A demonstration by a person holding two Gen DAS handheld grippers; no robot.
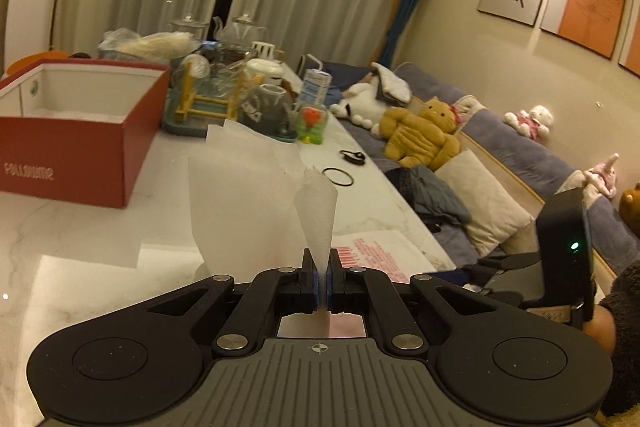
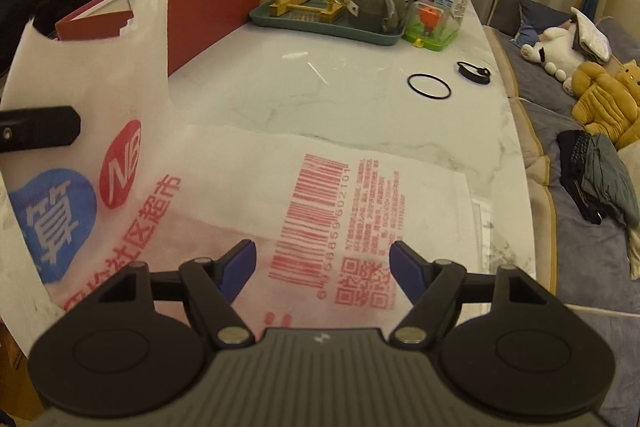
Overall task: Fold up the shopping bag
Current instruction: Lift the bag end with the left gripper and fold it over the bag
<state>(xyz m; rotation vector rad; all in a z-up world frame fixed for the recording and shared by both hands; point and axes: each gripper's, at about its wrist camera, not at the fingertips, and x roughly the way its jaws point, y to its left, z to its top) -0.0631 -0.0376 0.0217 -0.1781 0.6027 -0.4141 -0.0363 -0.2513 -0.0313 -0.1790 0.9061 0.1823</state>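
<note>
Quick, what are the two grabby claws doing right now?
Left gripper: closed, pinching the white shopping bag.
Right gripper: open, holding nothing, above the bag.

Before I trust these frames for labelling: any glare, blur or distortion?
Left wrist view: warm dim light, fisheye bends the walls, shopping bag pinched in the left gripper looks soft. Right wrist view: glare streaks on the marble table; bag print sharp.

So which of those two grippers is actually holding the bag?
The left gripper: its jaws are shut on a pinched fold of the shopping bag. The right gripper hangs open above it.
</note>
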